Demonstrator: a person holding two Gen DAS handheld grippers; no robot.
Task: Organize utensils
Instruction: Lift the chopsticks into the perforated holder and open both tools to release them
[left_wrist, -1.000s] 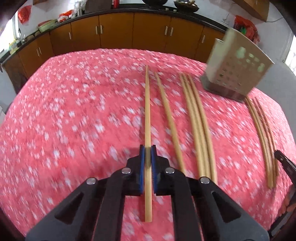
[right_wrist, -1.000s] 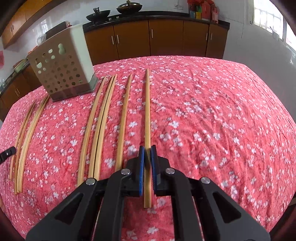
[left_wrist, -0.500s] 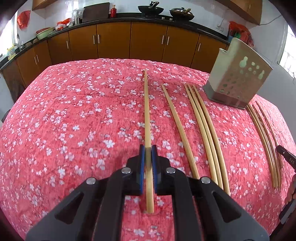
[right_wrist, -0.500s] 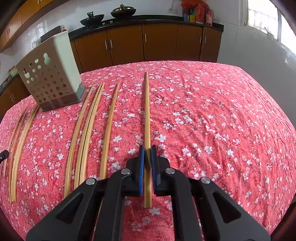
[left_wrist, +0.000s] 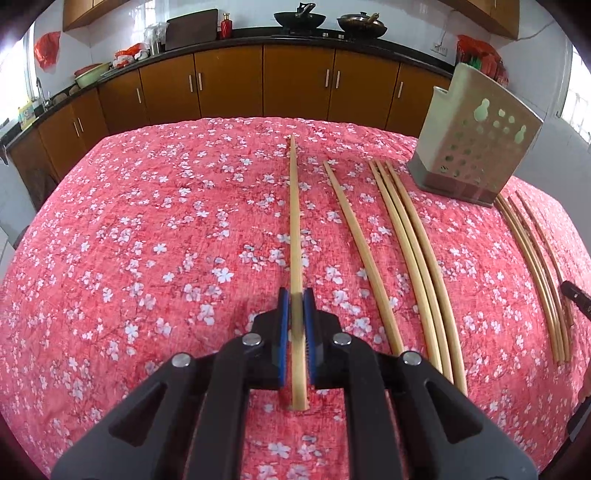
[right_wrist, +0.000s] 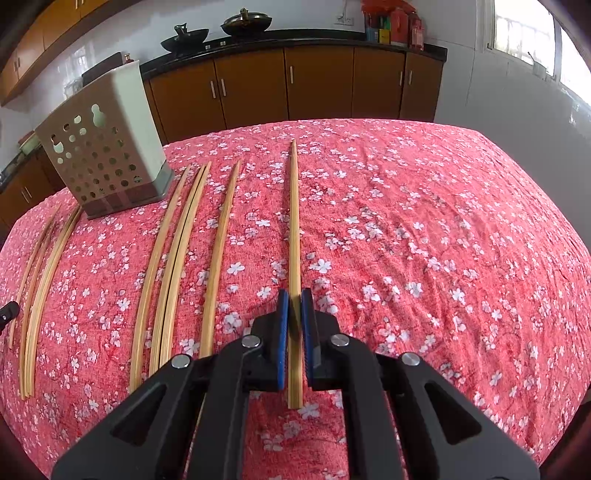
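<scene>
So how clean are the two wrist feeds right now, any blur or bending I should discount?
Left wrist: table sharp, but the held chopstick smears between the left gripper pads; loose chopsticks bow from fisheye. Right wrist: sharp, its chopstick straight at centre, window glare top right, holder leaning near the edge.

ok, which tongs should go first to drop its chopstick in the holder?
Slight edge right. Left tongs and right tongs each clamp a chopstick; the holder looks marginally nearer in the right view.
</scene>
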